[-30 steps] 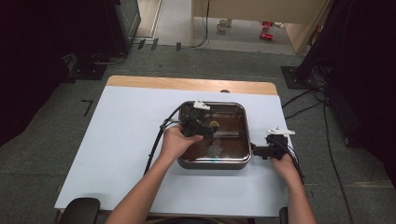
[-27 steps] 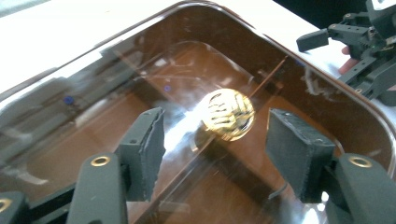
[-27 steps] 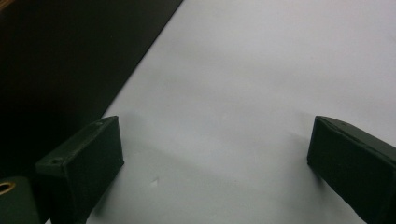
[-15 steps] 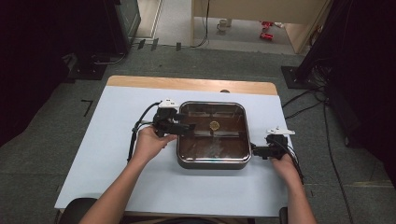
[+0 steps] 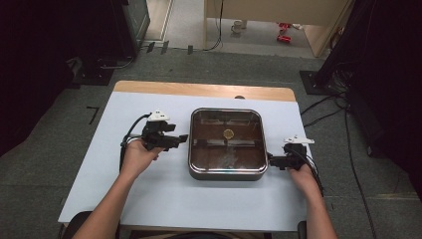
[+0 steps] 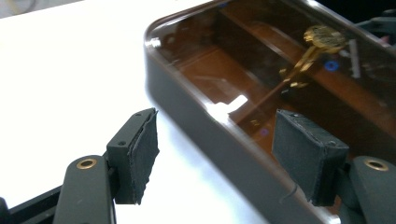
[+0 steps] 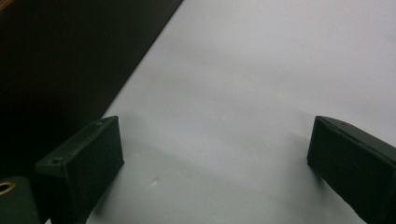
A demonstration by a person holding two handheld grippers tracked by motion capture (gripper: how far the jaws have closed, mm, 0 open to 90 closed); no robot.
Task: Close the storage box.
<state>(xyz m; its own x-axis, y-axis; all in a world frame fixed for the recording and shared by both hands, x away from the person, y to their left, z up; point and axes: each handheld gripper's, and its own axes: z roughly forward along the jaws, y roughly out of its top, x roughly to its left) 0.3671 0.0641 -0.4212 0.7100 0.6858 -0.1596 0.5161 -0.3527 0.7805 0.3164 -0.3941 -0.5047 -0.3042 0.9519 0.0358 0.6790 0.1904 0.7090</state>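
Note:
A square metal pan (image 5: pixel 198 168) with a glossy brown top stands at the table's middle, a small gold round piece (image 5: pixel 228 133) at its centre. My left gripper (image 5: pixel 180 138) is open just left of the pan's left edge. In the left gripper view the pan's wall (image 6: pixel 219 144) runs between the two open pads (image 6: pixel 140 151), and the gold piece (image 6: pixel 322 36) lies beyond. My right gripper (image 5: pixel 270 160) is open by the pan's right wall near its front corner. In the right gripper view only bare table lies between the pads (image 7: pixel 84 163), with the dark pan wall (image 7: pixel 56 60) at the left.
The pale table (image 5: pixel 149 189) has a wooden strip (image 5: pixel 199 89) along its far edge. Cables (image 5: pixel 127 139) trail from both grippers. Dark stands and floor cables (image 5: pixel 343 119) surround the table.
My left gripper has drawn back from over the pan's middle to outside its left edge. The right gripper and the pan have stayed put.

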